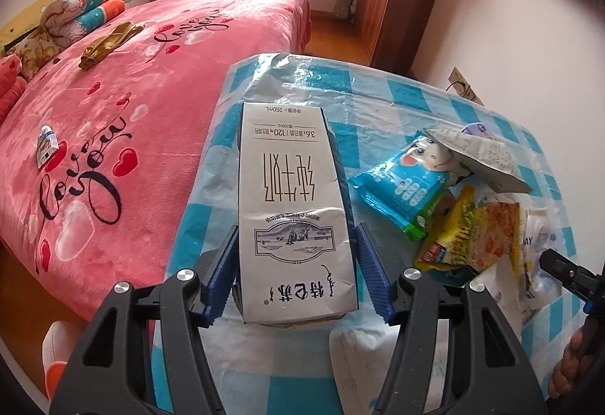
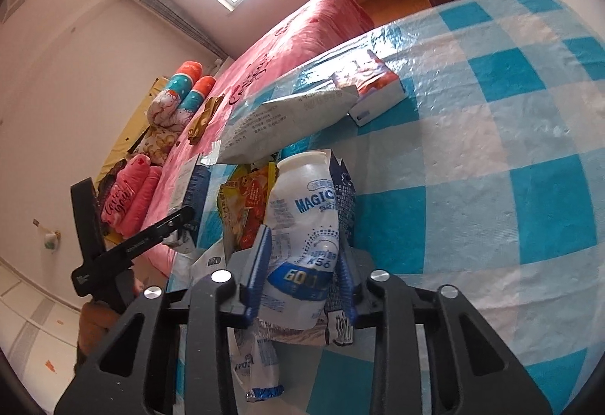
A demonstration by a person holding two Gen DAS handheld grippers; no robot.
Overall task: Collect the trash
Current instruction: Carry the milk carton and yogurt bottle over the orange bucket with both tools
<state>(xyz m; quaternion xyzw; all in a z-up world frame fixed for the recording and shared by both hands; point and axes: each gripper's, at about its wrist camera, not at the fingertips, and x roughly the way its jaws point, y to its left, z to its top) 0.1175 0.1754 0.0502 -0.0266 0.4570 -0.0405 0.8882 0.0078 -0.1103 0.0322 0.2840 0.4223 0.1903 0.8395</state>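
My left gripper (image 1: 295, 263) is shut on a white and dark-blue milk carton (image 1: 291, 210), held above the blue-checked table (image 1: 397, 101). To its right lies a pile of trash: a blue snack wrapper (image 1: 401, 184), a yellow noodle packet (image 1: 476, 237) and a grey foil bag (image 1: 480, 157). My right gripper (image 2: 302, 260) is shut on a white "MAGIC" plastic bottle (image 2: 306, 226) together with a dark-blue carton (image 2: 346, 199) behind it. The yellow packet (image 2: 245, 207), the grey foil bag (image 2: 287, 123) and a small red and white box (image 2: 374, 89) lie beyond it.
A pink bed (image 1: 113, 112) stands left of the table with pillows (image 1: 83, 10), a gold cloth (image 1: 106, 44) and a small wrapper (image 1: 47, 146) on it. A wooden cabinet (image 1: 393, 2) stands at the back right. The checked table (image 2: 491, 157) stretches right.
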